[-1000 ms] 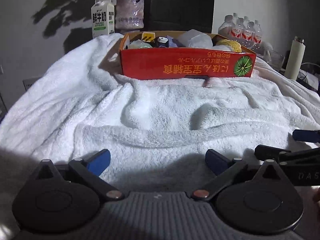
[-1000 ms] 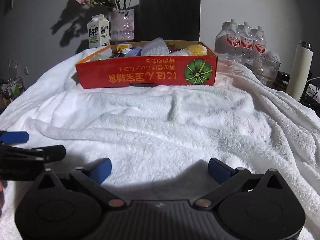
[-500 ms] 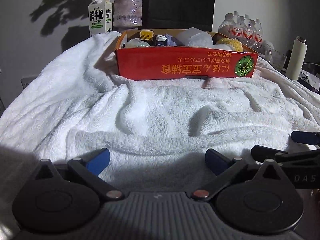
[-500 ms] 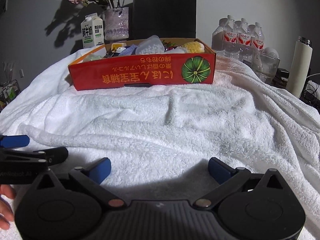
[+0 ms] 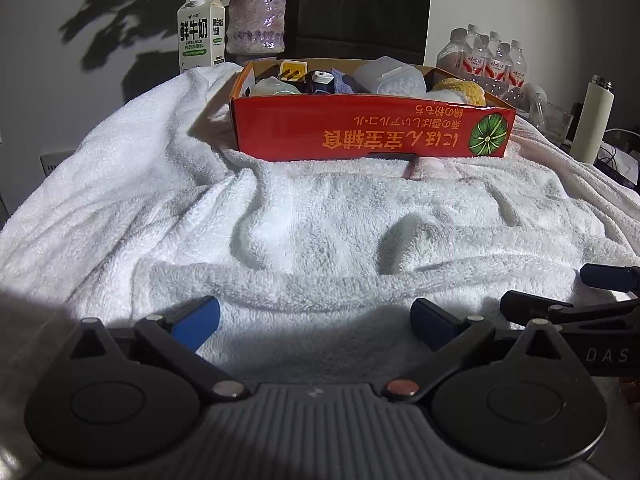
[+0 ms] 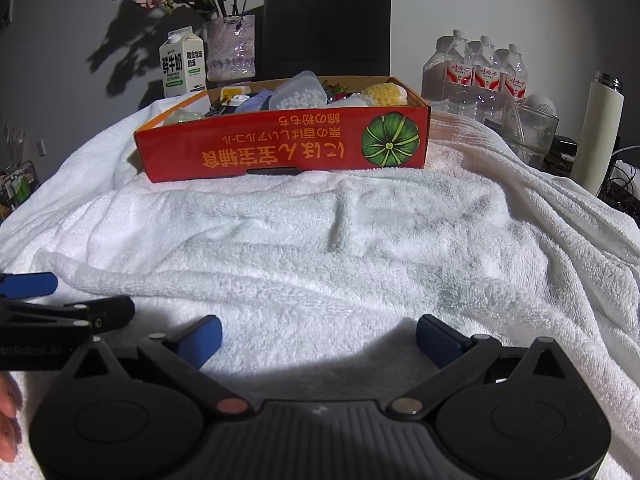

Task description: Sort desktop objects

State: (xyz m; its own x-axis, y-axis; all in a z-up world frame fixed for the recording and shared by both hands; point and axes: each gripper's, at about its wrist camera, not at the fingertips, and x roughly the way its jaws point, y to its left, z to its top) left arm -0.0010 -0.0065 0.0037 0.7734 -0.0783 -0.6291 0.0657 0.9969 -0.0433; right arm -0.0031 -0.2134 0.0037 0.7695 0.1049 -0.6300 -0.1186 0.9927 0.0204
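A red cardboard box (image 5: 372, 132) (image 6: 288, 148) with a green pumpkin print stands at the far side of a white towel (image 5: 320, 232) (image 6: 340, 240). Inside it lie several small items: a clear plastic tub (image 5: 390, 76) (image 6: 298, 92), a yellow knitted piece (image 5: 460, 92) (image 6: 386, 94), a yellow-lidded cup (image 5: 293, 71). My left gripper (image 5: 316, 320) is open over the towel's near part, holding nothing. My right gripper (image 6: 318, 338) is open too, just to its right, and empty.
Behind the box stand a milk carton (image 5: 200, 30) (image 6: 182, 64), a vase of flowers (image 6: 231, 48) and a black paper bag (image 6: 326, 20). Water bottles (image 6: 480, 72), a glass container (image 6: 528, 132) and a white flask (image 6: 602, 128) stand at the right.
Both grippers have edged a little closer to the box and risen slightly. Their jaws stay open.
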